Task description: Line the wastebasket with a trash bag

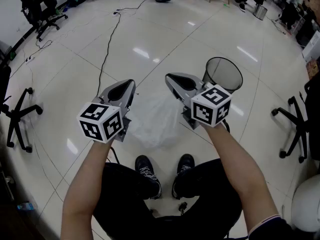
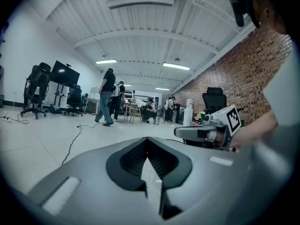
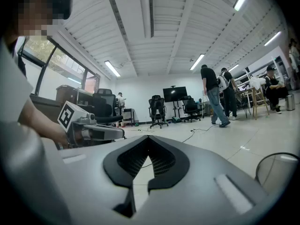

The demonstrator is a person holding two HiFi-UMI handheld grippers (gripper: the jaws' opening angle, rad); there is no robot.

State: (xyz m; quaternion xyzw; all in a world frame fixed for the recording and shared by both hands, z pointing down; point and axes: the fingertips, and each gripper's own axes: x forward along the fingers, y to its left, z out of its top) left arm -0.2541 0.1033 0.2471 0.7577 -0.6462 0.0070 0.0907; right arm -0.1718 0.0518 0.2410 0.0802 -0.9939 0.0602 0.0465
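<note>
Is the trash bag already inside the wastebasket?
No, the clear trash bag is spread out well apart from the black mesh wastebasket, which looks empty.

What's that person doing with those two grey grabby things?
A person holds a tool in each hand. The left tool and right tool are both shut and empty. A clear trash bag lies crumpled on the floor below them, and the mesh wastebasket stands unlined just beyond the right tool.

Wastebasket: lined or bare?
Bare. In the head view the mesh wastebasket stands upright, its rim uncovered and inside empty; the translucent trash bag lies crumpled on the floor near it.
</note>
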